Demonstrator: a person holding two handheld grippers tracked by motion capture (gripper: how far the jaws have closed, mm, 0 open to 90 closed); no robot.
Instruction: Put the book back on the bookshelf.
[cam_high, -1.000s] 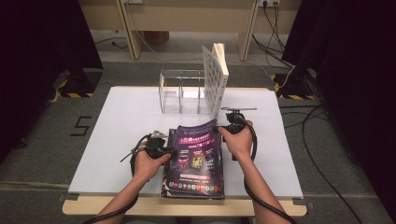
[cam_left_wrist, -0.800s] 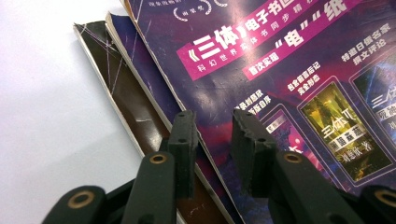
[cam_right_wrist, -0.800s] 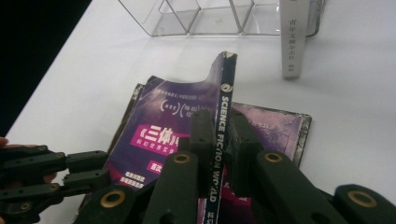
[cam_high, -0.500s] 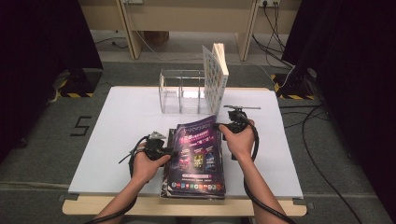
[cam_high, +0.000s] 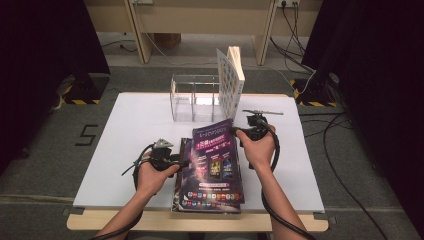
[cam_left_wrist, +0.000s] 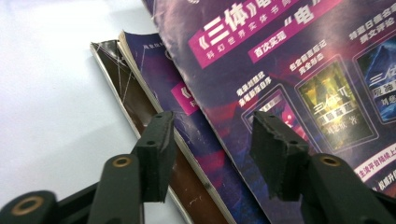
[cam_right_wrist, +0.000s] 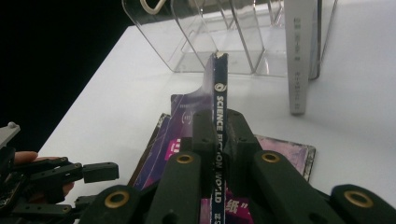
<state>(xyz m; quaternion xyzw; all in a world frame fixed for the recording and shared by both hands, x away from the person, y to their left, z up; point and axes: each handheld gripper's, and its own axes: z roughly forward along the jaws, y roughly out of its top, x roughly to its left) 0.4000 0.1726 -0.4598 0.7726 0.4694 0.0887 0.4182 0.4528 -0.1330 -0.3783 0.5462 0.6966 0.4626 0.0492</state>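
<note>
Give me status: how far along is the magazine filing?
Done: one book stands in the clear rack. In hand: right gripper clamps the top magazine by its spine, edge raised; left gripper jaws have just been opening, nothing between them. Left: rack it, then the stacked magazines beneath.

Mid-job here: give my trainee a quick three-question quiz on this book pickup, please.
1. True or false: the right tongs are shut on the top magazine's spine.
2. What stands in the clear rack? A) a book B) a mug C) a bottle
3. Are the left tongs gripping anything?

Key: 1 true. 2 A, an upright book. 3 No; their jaws have just been opening, pads clear above the stack.
</note>
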